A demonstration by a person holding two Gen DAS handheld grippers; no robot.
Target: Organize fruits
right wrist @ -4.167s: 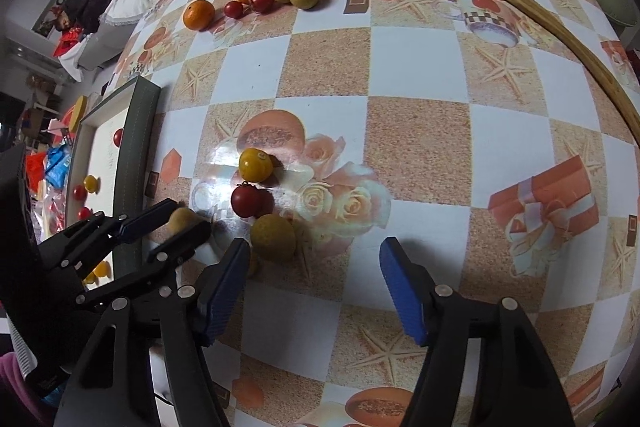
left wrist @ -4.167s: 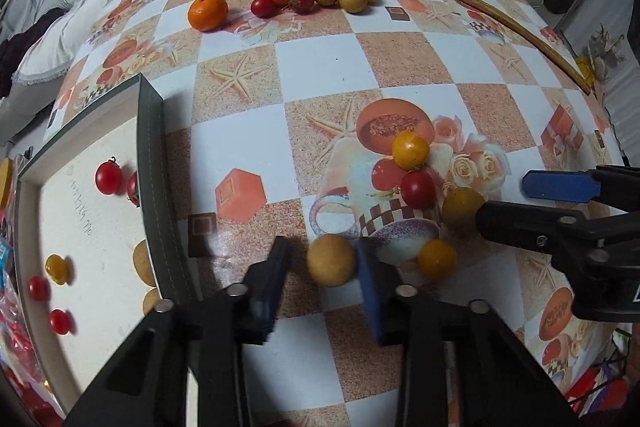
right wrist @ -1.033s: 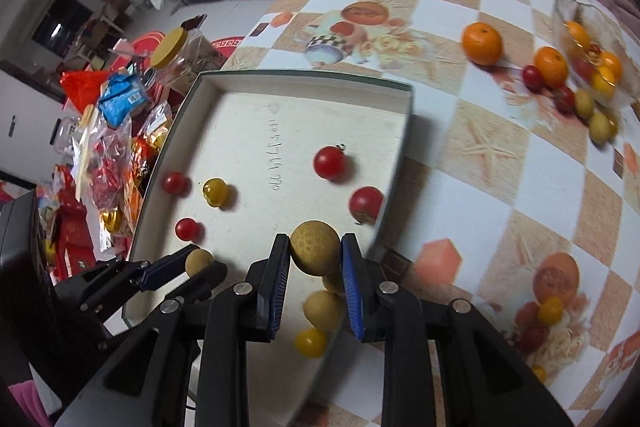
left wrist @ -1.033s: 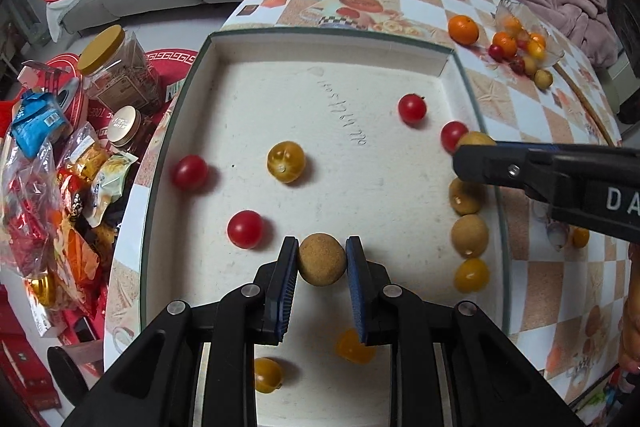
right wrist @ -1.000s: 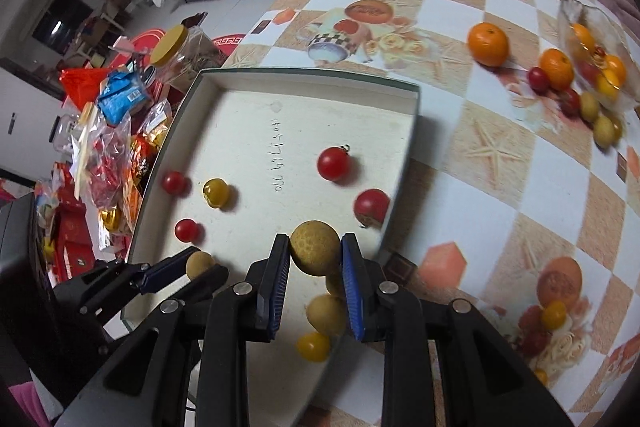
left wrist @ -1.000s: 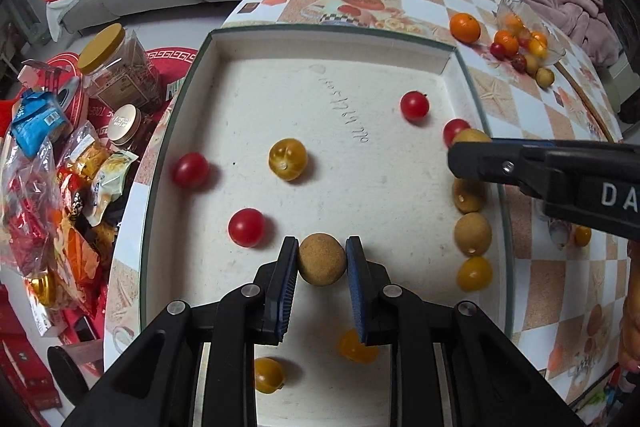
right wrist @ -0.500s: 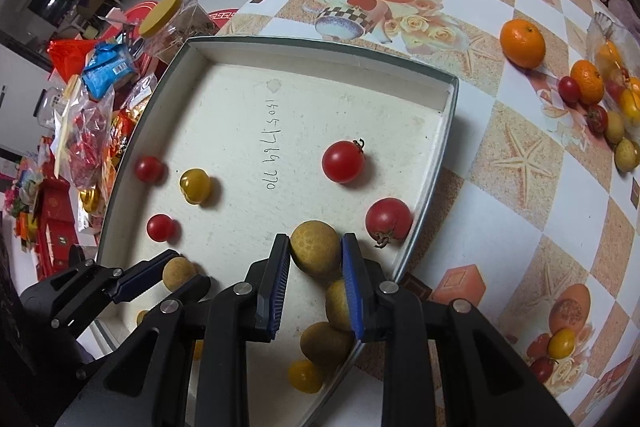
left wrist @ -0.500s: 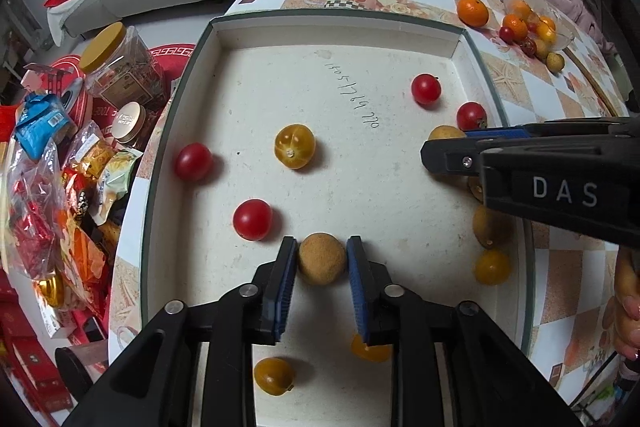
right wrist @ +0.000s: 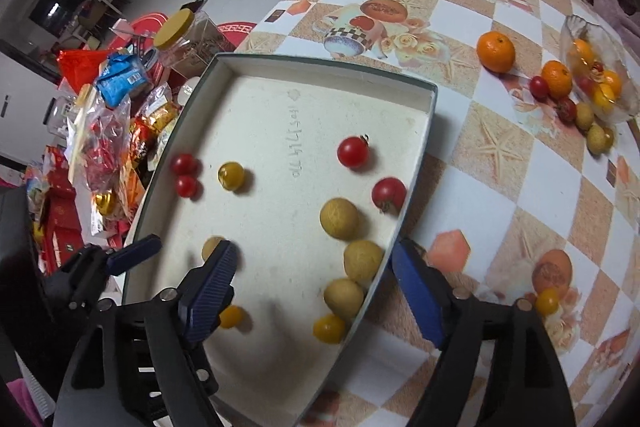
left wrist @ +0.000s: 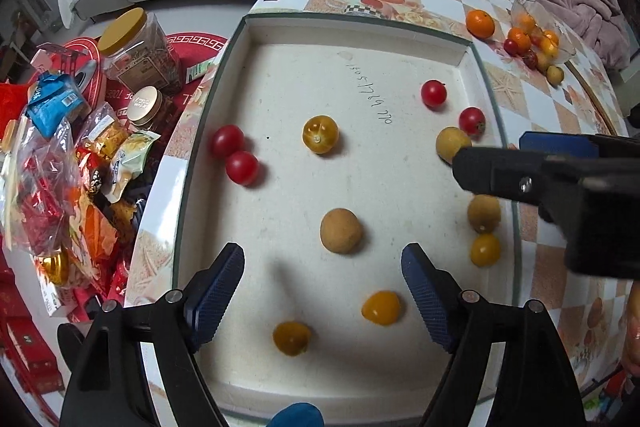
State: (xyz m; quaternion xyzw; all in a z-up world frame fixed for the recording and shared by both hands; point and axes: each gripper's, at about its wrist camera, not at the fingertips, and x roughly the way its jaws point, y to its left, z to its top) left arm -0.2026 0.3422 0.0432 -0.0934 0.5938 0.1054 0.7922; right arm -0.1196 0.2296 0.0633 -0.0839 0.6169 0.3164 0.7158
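Observation:
A shallow white tray holds several red and yellow cherry tomatoes and tan round fruits. My left gripper is open and empty; a tan fruit lies on the tray floor just ahead of its jaws. My right gripper is open and empty above the tray's right side, over a tan fruit and two more tan fruits. The right gripper also shows in the left wrist view, and the left gripper in the right wrist view.
A glass bowl of fruit stands at the table's far right, with oranges, tomatoes and tan fruits beside it. A yellow tomato lies on the tablecloth. Snack bags and jars are piled on the floor left of the tray.
Both grippers have opened and let go of their tan fruits, which now rest on the tray floor. Both grippers have drawn back a little.

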